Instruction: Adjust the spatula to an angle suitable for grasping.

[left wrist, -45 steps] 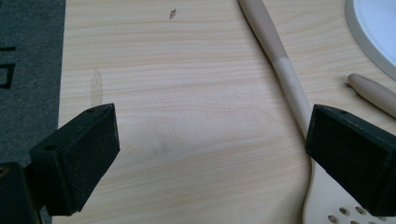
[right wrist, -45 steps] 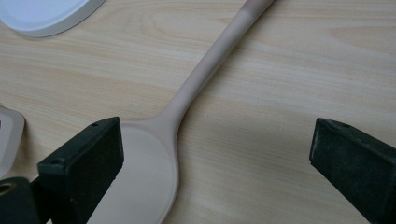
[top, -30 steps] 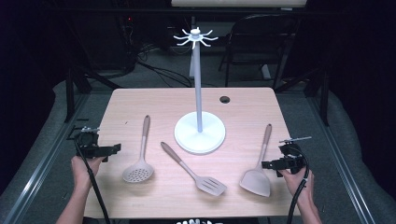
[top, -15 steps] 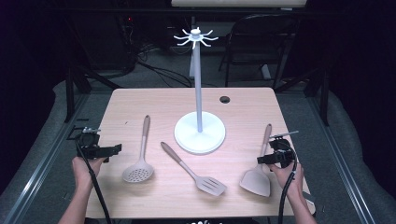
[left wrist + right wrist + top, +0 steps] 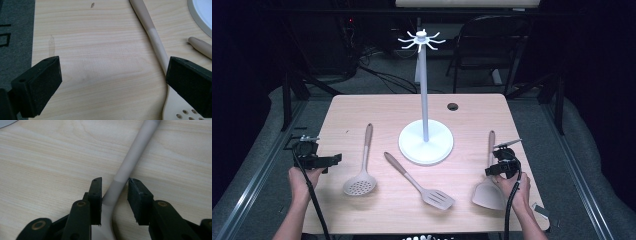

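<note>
a: we see the right gripper [image 5: 501, 165] low over the wooden table [image 5: 377, 107], at the neck of the grey solid spatula with the long pale handle [image 5: 488, 192], near the right front corner.

b: yes. in the right gripper view the jaws stand on both sides of that handle [image 5: 120, 182]. the left pad seems to touch it, but on the right side we see a thin gap. so the jaws have just been closing around the handle, and they do not press it yet.

a: and the spatula lies flat on the table, blade toward the person, handle pointing away?

b: correct. it lies just to the right of the round white base of the tall white utensil stand with hooks on top [image 5: 425, 142], apart from it.

a: the left gripper [image 5: 319, 161] hovers at the left table edge. in the left gripper view its jaws are wide open, with bare wood between them.

b: beside it lies the beige perforated skimmer spoon with wooden handle [image 5: 362, 172]. its handle runs near the right pad [image 5: 190, 85], not gripped.

a: between skimmer and solid spatula we see the slotted turner with wooden handle [image 5: 424, 185], lying diagonal in front of the stand.
</note>
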Motion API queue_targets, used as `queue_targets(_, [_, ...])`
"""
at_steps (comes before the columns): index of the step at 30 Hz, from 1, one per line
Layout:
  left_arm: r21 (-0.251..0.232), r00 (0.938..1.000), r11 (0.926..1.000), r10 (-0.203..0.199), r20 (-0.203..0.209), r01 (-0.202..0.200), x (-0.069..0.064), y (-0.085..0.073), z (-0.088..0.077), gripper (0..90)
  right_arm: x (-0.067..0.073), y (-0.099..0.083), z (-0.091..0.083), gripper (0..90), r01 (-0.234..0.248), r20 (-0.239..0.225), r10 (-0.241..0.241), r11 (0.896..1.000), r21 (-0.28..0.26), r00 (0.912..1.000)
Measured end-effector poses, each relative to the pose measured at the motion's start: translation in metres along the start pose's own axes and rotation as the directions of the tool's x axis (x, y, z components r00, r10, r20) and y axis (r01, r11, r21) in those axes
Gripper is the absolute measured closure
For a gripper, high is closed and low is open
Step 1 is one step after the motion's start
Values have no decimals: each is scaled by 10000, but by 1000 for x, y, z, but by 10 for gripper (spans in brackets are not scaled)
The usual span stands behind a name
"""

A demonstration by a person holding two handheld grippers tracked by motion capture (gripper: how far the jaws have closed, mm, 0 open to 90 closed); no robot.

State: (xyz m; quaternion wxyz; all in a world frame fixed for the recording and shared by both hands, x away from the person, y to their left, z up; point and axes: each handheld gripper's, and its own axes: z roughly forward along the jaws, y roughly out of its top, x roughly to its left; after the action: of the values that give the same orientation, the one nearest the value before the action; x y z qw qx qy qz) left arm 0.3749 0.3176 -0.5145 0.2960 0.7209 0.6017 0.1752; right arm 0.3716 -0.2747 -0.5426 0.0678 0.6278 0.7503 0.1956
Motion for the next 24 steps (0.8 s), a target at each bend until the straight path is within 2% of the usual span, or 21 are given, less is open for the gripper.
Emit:
queue_targets(2, [31, 10000, 10000, 19, 35, -19, 0, 0, 0, 6, 0, 1, 0, 661, 111, 79, -112, 9999, 101, 9999])
queue_targets(11, [80, 9999, 9999, -63, 129, 62, 3, -2, 0, 6, -3, 1, -2, 684, -64, 107, 63, 9999, 112, 9999])
queue_targets(13, [104, 9999, 9999, -76, 146, 74, 4, -3, -1, 6, -6, 1, -3, 699, 80, -1, -80, 9997, 232, 10000])
queue_targets(23, [105, 9998, 9999, -55, 189, 53, 5, -3, -2, 6, -8, 0, -6, 721, 249, 131, -256, 9983, 531, 9996])
queue_targets(24, [99, 9998, 9999, -50, 171, 48, 5, -3, -2, 6, -7, 0, -5, 724, 190, 119, -196, 9989, 423, 9997])
